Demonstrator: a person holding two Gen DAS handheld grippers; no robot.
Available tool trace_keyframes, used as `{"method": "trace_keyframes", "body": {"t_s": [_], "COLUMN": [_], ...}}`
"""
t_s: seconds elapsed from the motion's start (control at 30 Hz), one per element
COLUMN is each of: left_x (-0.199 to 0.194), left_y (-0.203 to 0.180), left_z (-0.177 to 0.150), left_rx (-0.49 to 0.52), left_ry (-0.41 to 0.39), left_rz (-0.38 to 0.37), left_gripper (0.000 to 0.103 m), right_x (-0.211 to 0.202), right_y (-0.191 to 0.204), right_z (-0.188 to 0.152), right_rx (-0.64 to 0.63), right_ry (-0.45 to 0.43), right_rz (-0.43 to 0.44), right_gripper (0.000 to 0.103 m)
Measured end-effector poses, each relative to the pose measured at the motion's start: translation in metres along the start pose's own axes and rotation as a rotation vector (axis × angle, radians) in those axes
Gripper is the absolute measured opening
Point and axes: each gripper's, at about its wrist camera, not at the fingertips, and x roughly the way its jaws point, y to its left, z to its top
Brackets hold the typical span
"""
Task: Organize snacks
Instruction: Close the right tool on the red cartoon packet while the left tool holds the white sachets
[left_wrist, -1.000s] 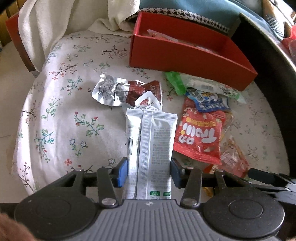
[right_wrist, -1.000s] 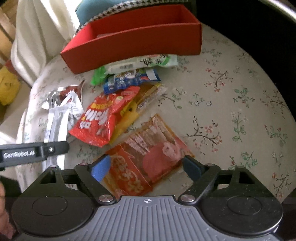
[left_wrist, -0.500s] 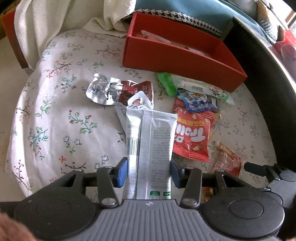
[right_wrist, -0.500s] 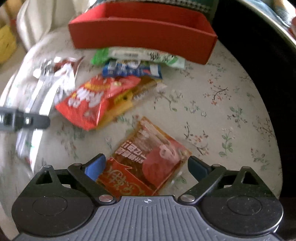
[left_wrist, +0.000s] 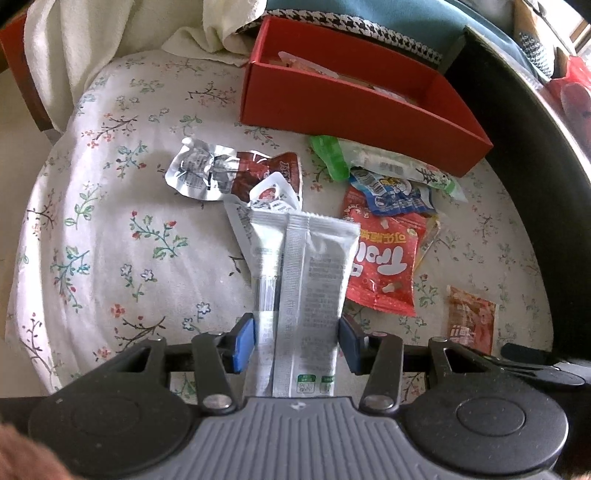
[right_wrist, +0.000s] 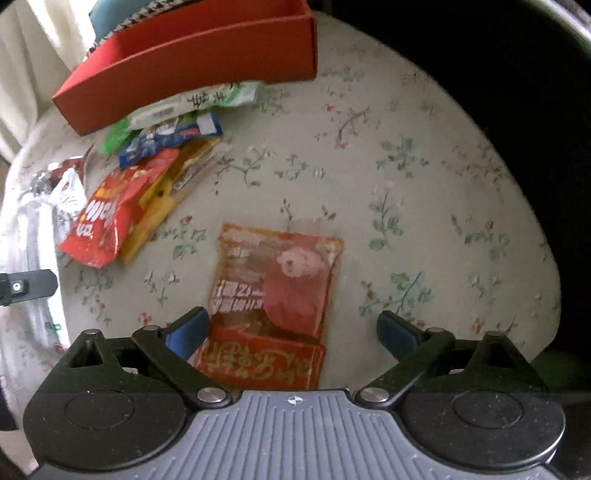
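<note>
My left gripper (left_wrist: 297, 341) is shut on a silver-white snack packet (left_wrist: 314, 280) and holds it above the floral tabletop. A red box (left_wrist: 354, 107) stands at the back with a few packets inside. In front of it lie a green packet (left_wrist: 332, 158), a blue packet (left_wrist: 395, 192), a red bag (left_wrist: 384, 269) and a silver-brown wrapper (left_wrist: 229, 171). My right gripper (right_wrist: 291, 330) is open, its fingers on either side of an orange-red packet (right_wrist: 277, 291) lying flat on the table. That packet also shows in the left wrist view (left_wrist: 471, 325).
The round table has a floral cloth (left_wrist: 110, 236). White fabric (left_wrist: 92, 44) hangs at the back left. A dark edge (right_wrist: 517, 92) runs along the right. The red box (right_wrist: 192, 62) and the snack pile (right_wrist: 147, 173) lie left of my right gripper.
My left gripper has risen and drawn back a little with the silver-white packet. My right gripper has swung so that the orange-red packet now lies straight between its open fingers.
</note>
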Motion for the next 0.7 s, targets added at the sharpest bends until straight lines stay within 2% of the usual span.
{"method": "trace_keyframes", "body": {"t_s": [0.07,0.13,0.23,0.43,0.6,0.7], "left_x": [0.000,0.001,0.005,0.012,0.020,0.024], "left_y": [-0.003,-0.003,0.000,-0.002,-0.017,-0.025], "left_z": [-0.001,-0.001,-0.002,-0.009,-0.018,-0.020], "left_rx": [0.014,0.021,0.012,0.033,0.101,0.124], "left_ry": [-0.005,-0.004,0.013,0.035,0.027,0.020], "left_rz": [0.004,0.011,0.026,0.056,0.087,0.100], "left_gripper": [0.041,0.041,0.041,0.043,0.063,0.065], "right_x": [0.005,0.008,0.010,0.012,0.004,0.004], "right_y": [0.006,0.017,0.015,0.016,0.016,0.021], "right_z": [-0.002,-0.005,-0.004,-0.009,-0.014,-0.016], "right_rx": [0.012,-0.034,-0.017,-0.033,-0.075,-0.113], "right_ry": [-0.002,-0.014,-0.015,-0.047,-0.050,-0.047], "right_rz": [-0.012,-0.060,-0.033,-0.035,-0.024,-0.011], "right_gripper": [0.103,0.103,0.103,0.103,0.103,0.103]}}
